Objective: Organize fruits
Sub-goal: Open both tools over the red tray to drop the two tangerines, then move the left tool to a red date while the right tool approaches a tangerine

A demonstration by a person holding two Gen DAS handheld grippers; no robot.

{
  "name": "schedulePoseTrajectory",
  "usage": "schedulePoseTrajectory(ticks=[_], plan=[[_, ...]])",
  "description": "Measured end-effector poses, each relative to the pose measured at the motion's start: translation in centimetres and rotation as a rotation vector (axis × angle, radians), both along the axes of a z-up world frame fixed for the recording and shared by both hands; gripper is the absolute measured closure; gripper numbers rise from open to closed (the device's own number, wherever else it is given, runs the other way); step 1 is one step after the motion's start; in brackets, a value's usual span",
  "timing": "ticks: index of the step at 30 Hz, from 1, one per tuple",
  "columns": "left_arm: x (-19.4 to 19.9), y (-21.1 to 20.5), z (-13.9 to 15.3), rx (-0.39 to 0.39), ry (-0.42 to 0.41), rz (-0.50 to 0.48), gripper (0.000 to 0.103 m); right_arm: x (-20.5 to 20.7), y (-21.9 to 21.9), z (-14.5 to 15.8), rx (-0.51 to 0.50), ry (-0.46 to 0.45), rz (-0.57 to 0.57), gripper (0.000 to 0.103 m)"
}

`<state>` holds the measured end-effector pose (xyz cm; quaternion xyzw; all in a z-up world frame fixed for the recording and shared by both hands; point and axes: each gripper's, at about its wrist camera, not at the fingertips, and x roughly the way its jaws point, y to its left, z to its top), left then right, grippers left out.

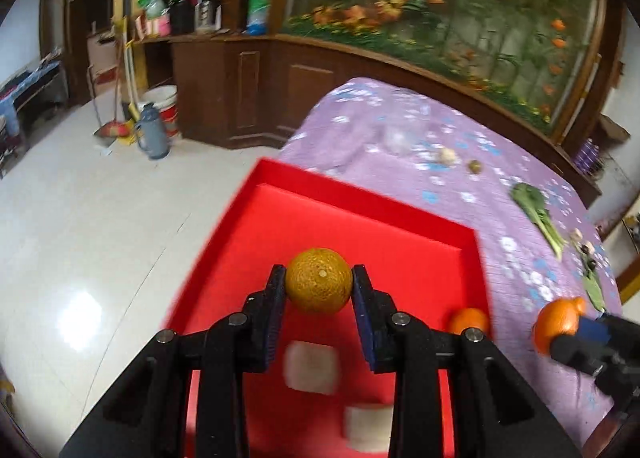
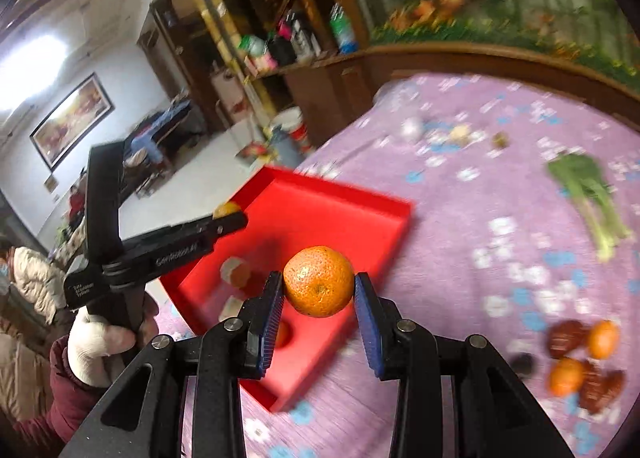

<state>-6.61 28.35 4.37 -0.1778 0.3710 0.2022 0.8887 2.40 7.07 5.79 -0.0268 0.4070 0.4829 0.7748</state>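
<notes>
In the left wrist view my left gripper (image 1: pixel 319 285) is shut on a dull yellow-orange mandarin (image 1: pixel 319 280), held above the red tray (image 1: pixel 360 218). Inside the tray lie an orange (image 1: pixel 469 320) and two pale fruit pieces (image 1: pixel 311 367). At the right edge of that view my right gripper (image 1: pixel 568 332) carries a bright orange (image 1: pixel 556 324). In the right wrist view my right gripper (image 2: pixel 319 292) is shut on that bright orange (image 2: pixel 319 281), over the red tray's (image 2: pixel 344 198) near right side. My left gripper (image 2: pixel 234 218) shows at the left, held by a white-gloved hand (image 2: pixel 90 342), with its mandarin (image 2: pixel 226 210) partly hidden.
The tray rests on a table under a purple flowered cloth (image 2: pixel 500 198). A leafy green (image 2: pixel 588 198), small pale items (image 2: pixel 460 134), more oranges (image 2: pixel 566 376) and dark red fruits (image 2: pixel 564 338) lie on the cloth. A wooden cabinet (image 1: pixel 248 90) and shiny floor (image 1: pixel 100 218) lie beyond.
</notes>
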Motion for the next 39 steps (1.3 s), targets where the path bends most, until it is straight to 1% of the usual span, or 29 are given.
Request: schedulePoseTrajectory(ticks=[6, 8, 12, 14, 16, 18, 19, 20, 23, 24, 26, 28, 33, 37, 39], plan=[[1.3, 2.6, -2.0, -0.039, 0.048, 0.005, 0.072, 0.1, 5.5, -3.8, -0.073, 0.046, 0.044, 0.063], [1.4, 2.6, -2.5, -0.045, 0.059, 0.002, 0.072, 0.2, 6.5, -4.5, -0.096, 0.046, 0.049, 0.063], [1.1, 2.6, -2.9, -0.068, 0.055, 0.001, 0.070, 0.0, 7.8, -5.5, -0.127, 0.042, 0.056, 0.063], [0.8, 2.7, -2.9, -0.086, 0.042, 0.003, 0.063, -0.2, 8.2, -5.6, -0.135, 0.031, 0.050, 0.061], [0.3, 2.7, -2.5, -0.098, 0.021, 0.004, 0.058, -0.2, 8.5, -5.7, -0.133, 0.033, 0.044, 0.061], [-0.1, 2.5, -1.9, -0.093, 0.004, 0.007, 0.053, -0.1, 8.3, -5.6, -0.125, 0.038, 0.041, 0.060], [-0.5, 2.3, -1.4, -0.089, -0.008, 0.009, 0.051, -0.1, 8.1, -5.5, -0.120, 0.035, 0.037, 0.057], [-0.7, 2.1, -1.0, -0.087, -0.018, 0.010, 0.049, -0.1, 8.0, -5.3, -0.115, 0.033, 0.035, 0.053], [-1.7, 1.1, 0.4, -0.084, -0.055, 0.012, 0.047, -0.2, 7.2, -4.6, -0.096, 0.031, 0.024, 0.053], [-2.1, 0.7, 0.9, -0.083, -0.067, 0.012, 0.046, -0.2, 6.5, -4.2, -0.082, 0.031, 0.016, 0.053], [-3.3, -0.6, 1.9, -0.087, -0.102, 0.013, 0.039, -0.2, 5.0, -3.4, -0.056, 0.033, -0.004, 0.053], [-4.3, -1.7, 2.4, -0.099, -0.132, 0.009, 0.035, -0.2, 3.1, -2.7, -0.031, 0.037, -0.029, 0.053], [-6.0, -5.6, 2.8, -0.148, -0.162, -0.035, 0.034, -0.3, -2.9, -1.7, -0.006, 0.014, -0.114, 0.052], [-5.8, -9.0, 2.8, -0.149, -0.146, -0.093, 0.034, -0.1, -9.9, -1.6, 0.002, 0.001, -0.230, 0.051], [-5.4, -10.6, 2.7, -0.141, -0.132, -0.122, 0.034, 0.0, -13.4, -1.6, 0.000, -0.005, -0.293, 0.049]])
